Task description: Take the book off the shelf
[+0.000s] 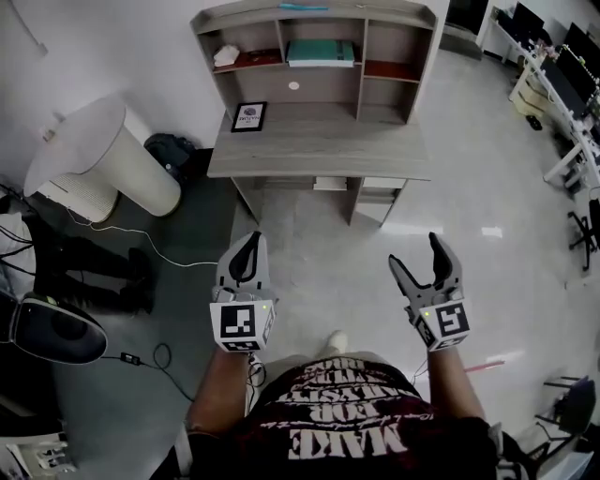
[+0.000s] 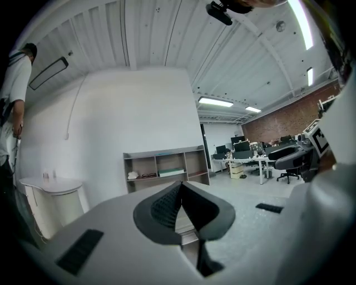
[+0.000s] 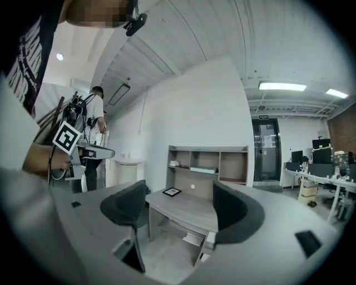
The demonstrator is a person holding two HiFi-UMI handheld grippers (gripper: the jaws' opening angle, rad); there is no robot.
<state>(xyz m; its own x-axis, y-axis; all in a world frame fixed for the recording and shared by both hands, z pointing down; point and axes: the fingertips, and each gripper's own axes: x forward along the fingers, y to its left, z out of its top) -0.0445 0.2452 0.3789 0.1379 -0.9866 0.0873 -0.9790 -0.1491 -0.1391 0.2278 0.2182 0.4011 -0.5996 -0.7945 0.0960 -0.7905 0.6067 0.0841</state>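
A grey desk [image 1: 319,150] with a shelf unit [image 1: 319,19] on top stands ahead of me against the white wall. In the shelf's middle compartment a pale green book [image 1: 321,53] lies flat; it also shows as the green book [image 2: 171,173] in the left gripper view and the book [image 3: 203,170] in the right gripper view. Both grippers hang over the floor well short of the desk. My left gripper [image 1: 252,242] has its jaws together, with nothing between them. The jaws of my right gripper [image 1: 419,260] stand wide apart and empty.
A small framed picture [image 1: 248,116] stands on the desk top. The left compartment holds a white object [image 1: 226,55] on a red book [image 1: 253,60]. Left of the desk are a white cabinet [image 1: 103,159], a black bag [image 1: 173,150] and floor cables [image 1: 141,234]. Office desks [image 1: 553,84] line the right.
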